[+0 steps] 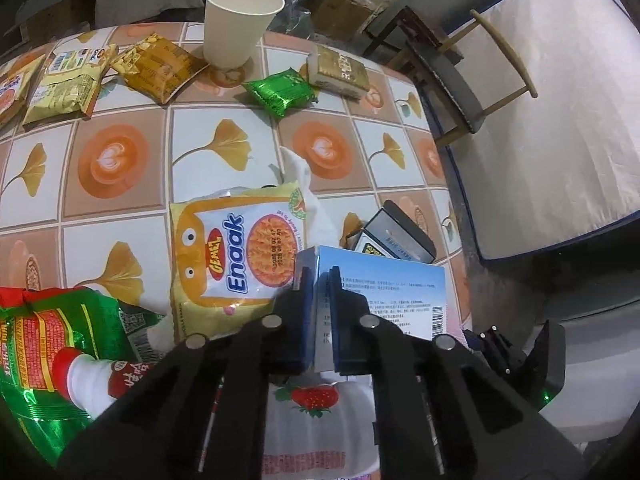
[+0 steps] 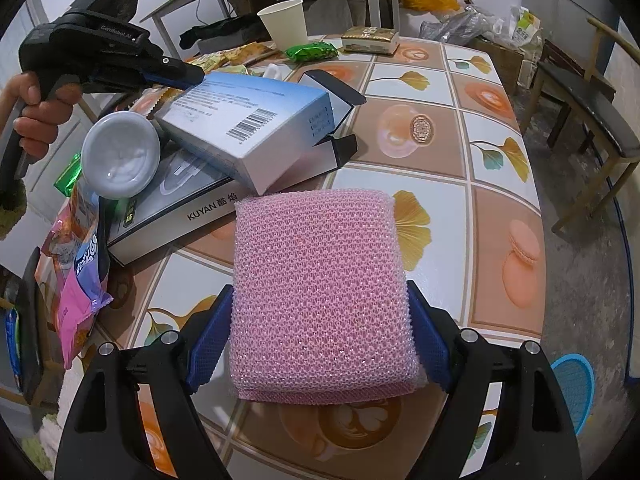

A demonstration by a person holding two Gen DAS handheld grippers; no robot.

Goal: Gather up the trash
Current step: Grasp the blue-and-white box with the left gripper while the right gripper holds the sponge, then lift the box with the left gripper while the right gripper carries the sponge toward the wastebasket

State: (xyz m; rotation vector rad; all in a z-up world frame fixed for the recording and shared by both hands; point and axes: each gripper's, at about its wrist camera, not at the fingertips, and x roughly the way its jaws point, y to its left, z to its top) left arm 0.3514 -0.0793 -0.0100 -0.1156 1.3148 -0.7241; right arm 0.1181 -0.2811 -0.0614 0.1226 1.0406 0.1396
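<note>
My left gripper (image 1: 320, 284) is shut on the edge of a blue and white carton (image 1: 380, 300), held above the table; from the right wrist view the carton (image 2: 248, 128) hangs tilted from that gripper (image 2: 184, 74). My right gripper (image 2: 320, 336) is shut on a pink mesh scouring pad (image 2: 320, 292) just above the tablecloth. A yellow Enaak wrapper (image 1: 236, 260), a green and red bag (image 1: 52, 344) and a small green packet (image 1: 280, 92) lie on the table.
A paper cup (image 1: 240, 16) stands at the far edge with yellow snack packets (image 1: 160, 64) and a gold box (image 1: 340, 70). A KUYAN box (image 2: 176, 208), a black open box (image 2: 332, 96) and a white dish (image 2: 120, 156) sit left. A chair (image 2: 580, 100) stands right.
</note>
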